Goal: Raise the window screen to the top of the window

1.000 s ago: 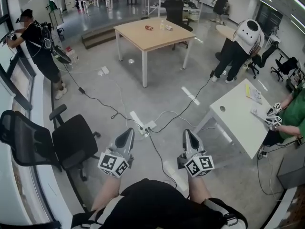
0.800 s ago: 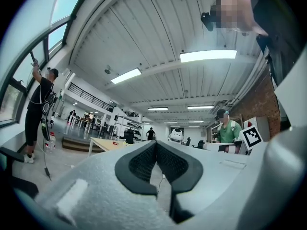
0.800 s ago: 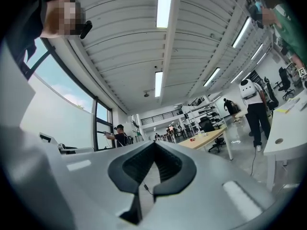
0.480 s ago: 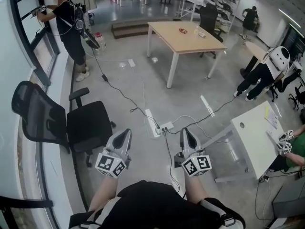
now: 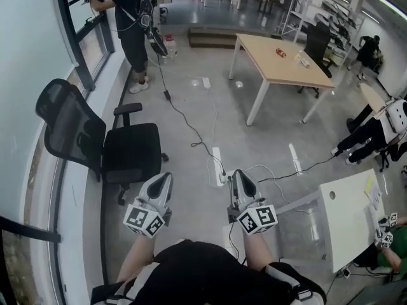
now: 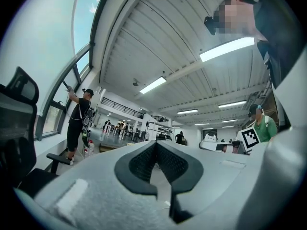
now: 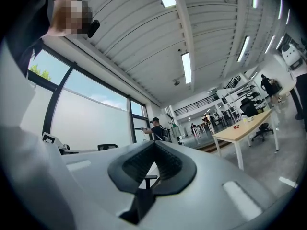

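Note:
The window (image 5: 28,49) fills the left side of the head view, its pale screen (image 5: 38,37) held between dark frame bars. In the right gripper view the same pale screen (image 7: 91,121) shows far ahead. My left gripper (image 5: 163,184) and right gripper (image 5: 240,180) are held side by side over the floor, well short of the window. Both are shut with nothing between the jaws. The left gripper (image 6: 156,146) shows its pads closed together, and so does the right gripper (image 7: 154,146).
A black office chair (image 5: 105,148) stands between me and the window. A person (image 5: 135,24) works at the window further along. A power strip with cables (image 5: 218,165) lies on the floor ahead. A wooden table (image 5: 286,59) is far right, a white desk (image 5: 353,211) near right.
The view has swung left toward the window. The chair and window now sit closer and more central. Both grippers stay shut and side by side.

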{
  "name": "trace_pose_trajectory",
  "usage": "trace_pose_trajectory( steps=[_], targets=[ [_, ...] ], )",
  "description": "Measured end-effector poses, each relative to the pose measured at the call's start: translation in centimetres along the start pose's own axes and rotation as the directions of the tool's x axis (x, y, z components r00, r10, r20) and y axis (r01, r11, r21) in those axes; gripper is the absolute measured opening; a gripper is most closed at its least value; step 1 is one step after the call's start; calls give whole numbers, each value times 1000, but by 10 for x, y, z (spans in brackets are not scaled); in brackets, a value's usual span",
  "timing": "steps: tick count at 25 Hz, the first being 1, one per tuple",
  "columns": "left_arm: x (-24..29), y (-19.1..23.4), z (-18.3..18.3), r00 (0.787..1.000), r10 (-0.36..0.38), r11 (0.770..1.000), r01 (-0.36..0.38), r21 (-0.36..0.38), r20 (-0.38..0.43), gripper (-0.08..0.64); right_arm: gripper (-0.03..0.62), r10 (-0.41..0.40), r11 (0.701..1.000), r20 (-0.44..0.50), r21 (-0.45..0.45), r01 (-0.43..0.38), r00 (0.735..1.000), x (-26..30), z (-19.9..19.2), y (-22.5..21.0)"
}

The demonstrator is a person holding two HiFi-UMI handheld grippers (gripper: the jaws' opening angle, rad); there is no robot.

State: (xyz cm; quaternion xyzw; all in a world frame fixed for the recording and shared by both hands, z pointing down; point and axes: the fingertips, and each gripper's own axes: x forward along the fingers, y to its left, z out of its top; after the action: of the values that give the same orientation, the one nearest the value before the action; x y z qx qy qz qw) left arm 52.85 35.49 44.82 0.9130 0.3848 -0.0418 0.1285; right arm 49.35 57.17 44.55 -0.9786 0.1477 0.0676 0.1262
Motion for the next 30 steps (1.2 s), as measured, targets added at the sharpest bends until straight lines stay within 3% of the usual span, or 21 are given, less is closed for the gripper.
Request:
trace_pose_trajectory(
  steps=[4, 8, 13, 16, 20, 26, 30],
  targets=[
    [-14, -1, -1, 994, 103, 995, -103, -6, 21, 3, 2, 92, 996, -27, 11, -92, 995, 8, -1, 0],
    [-33, -14, 1, 977, 210, 977, -210, 27, 28, 3, 2, 224, 974, -57, 50, -221, 973, 17, -11, 7],
    [-88, -16, -1, 920, 389, 919, -391, 53, 40, 2, 2, 391, 917, -99, 131, -377, 915, 30, -44, 42],
    [-132, -12, 11, 857, 512, 856, -515, 53, 57, 2, 2, 470, 876, -128, 187, -444, 873, 37, -65, 73],
    [-205, -6, 27, 732, 671, 731, -680, 56, 122, 3, 2, 619, 778, -138, 240, -581, 773, 45, -84, 138],
    [-290, -11, 46, 605, 777, 607, -793, 47, 176, 3, 2, 764, 643, -138, 254, -723, 630, 43, -96, 239],
    [-349, -12, 57, 527, 826, 531, -846, 37, 202, 3, 2, 816, 575, -142, 285, -766, 560, 34, -106, 302]
  ],
)
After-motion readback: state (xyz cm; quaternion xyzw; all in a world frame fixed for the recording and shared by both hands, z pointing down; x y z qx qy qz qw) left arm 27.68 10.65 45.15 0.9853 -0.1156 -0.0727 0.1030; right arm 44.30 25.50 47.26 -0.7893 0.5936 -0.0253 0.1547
